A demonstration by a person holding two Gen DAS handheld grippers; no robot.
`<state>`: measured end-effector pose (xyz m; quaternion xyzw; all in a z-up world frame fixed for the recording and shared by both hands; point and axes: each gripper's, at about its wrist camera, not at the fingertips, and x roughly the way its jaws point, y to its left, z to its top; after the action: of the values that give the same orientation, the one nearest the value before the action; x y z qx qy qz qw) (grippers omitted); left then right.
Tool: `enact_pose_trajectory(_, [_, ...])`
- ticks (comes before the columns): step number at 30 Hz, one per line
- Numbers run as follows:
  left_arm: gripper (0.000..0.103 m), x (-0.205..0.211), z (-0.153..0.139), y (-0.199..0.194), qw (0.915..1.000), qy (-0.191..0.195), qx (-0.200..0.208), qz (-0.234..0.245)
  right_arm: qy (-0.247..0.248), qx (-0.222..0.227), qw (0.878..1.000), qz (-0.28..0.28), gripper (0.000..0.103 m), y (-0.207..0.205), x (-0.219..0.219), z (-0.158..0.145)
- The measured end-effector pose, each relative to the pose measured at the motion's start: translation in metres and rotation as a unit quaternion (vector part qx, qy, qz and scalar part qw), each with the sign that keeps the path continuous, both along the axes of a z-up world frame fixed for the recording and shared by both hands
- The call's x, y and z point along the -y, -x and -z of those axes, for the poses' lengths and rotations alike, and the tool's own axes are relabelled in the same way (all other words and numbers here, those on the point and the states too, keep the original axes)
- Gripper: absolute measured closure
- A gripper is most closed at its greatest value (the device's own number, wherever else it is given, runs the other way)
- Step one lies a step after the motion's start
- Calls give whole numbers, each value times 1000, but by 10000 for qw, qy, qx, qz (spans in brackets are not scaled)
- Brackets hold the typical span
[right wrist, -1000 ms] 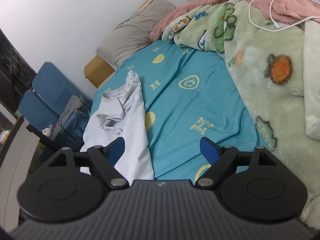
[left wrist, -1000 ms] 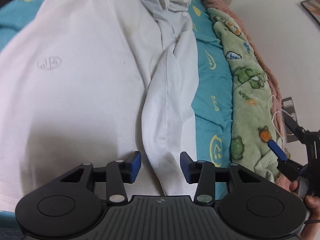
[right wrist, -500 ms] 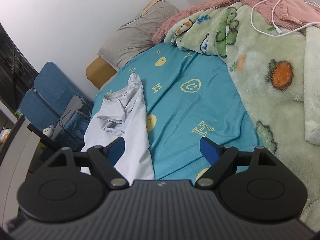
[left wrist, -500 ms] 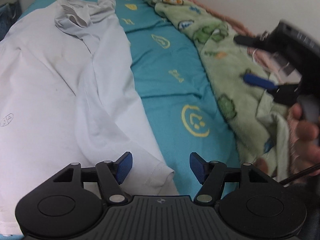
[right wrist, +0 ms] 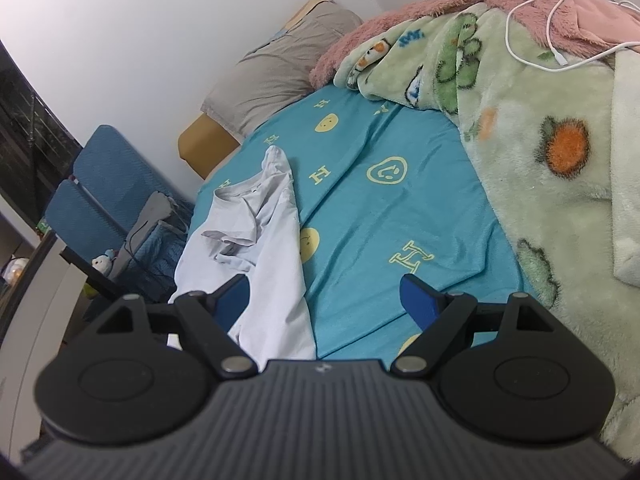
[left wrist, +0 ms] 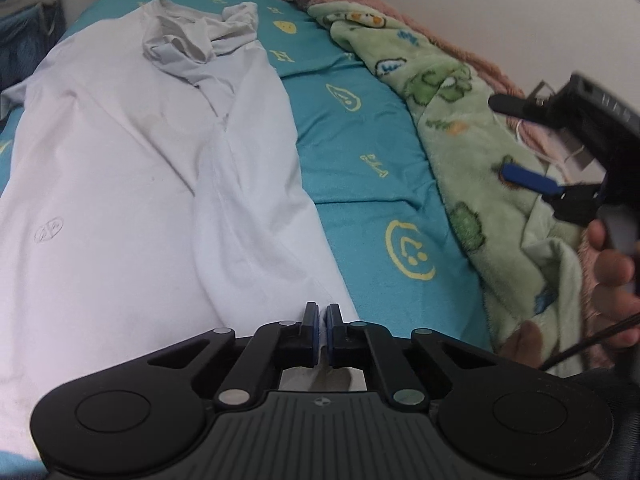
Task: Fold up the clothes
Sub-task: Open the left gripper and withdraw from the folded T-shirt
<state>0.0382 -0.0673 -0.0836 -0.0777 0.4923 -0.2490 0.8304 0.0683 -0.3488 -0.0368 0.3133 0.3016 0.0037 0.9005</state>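
A white T-shirt [left wrist: 132, 184] lies spread on the teal bed sheet [left wrist: 360, 160], its right side folded inward and its collar crumpled at the far end. My left gripper [left wrist: 322, 314] is shut on the shirt's near hem corner. My right gripper [right wrist: 326, 294] is open and empty, held above the bed. It shows in the left wrist view [left wrist: 520, 140] at the right, over the green blanket. The shirt also shows in the right wrist view [right wrist: 260, 240], at the left below that gripper.
A green patterned blanket [right wrist: 540, 140] and pink blanket [right wrist: 420, 12] with a white cable [right wrist: 532, 24] lie along the wall side. A grey pillow [right wrist: 280, 68] is at the bed's head. A blue chair [right wrist: 100, 184] stands beside the bed.
My left gripper has swung from over the shirt's middle to its near hem and closed on the fabric. The right gripper has stayed open and barely moved.
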Motion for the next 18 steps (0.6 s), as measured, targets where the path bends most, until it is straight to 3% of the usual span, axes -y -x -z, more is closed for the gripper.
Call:
enact_pose_trajectory(5, [100, -29, -7, 0, 9979, 286, -442, -376, 38, -15, 10000, -27, 19, 0, -3, 0])
enact_pose_trajectory(13, [99, -49, 14, -6, 9914, -441, -985, -744, 152, -66, 9998, -61, 19, 0, -8, 0])
enact_pose_trajectory(16, [97, -54, 19, -7, 9898, -432, -1122, -758, 206, -94, 9997, -81, 19, 0, -11, 1])
enact_pose_trajectory(18, [88, -57, 18, -6, 9901, -339, -1140, -743, 222, -104, 9996, -111, 19, 0, -13, 1])
